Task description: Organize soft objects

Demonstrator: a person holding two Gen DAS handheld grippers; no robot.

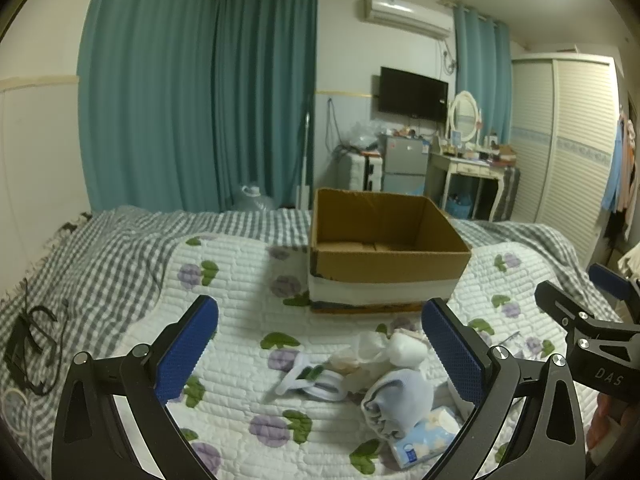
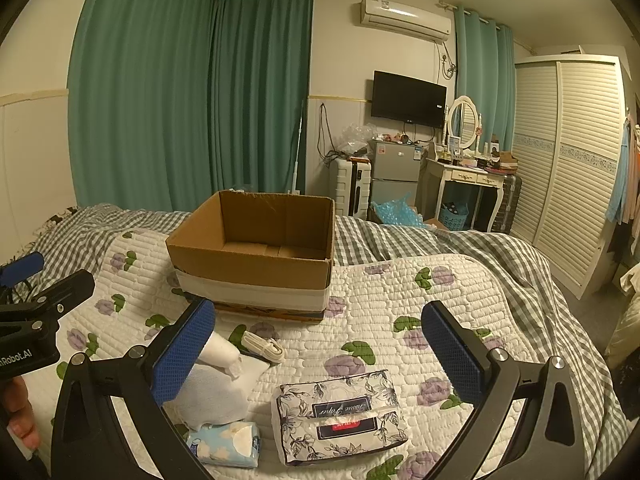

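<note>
Both grippers spread wide over the quilt, nothing held; soft items lie short of the open box.

From the left wrist view, I see my left gripper (image 1: 320, 340) with jaws wide apart and empty; the cardboard box (image 1: 384, 248) stands at 12 o'clock, open-topped, with bare floral quilt (image 1: 240, 272) between it and the fingers. The pile of soft cloths (image 1: 384, 372) lies between the pads toward 4 o'clock, a blue tissue pack (image 1: 424, 436) just beside it. From the right wrist view, my right gripper (image 2: 318, 340) is equally wide and empty; the floral tissue pouch (image 2: 340, 416) lies at 6 o'clock between the fingers, apart from both. Quilt toward 3 o'clock is open up to the bed edge.
</note>
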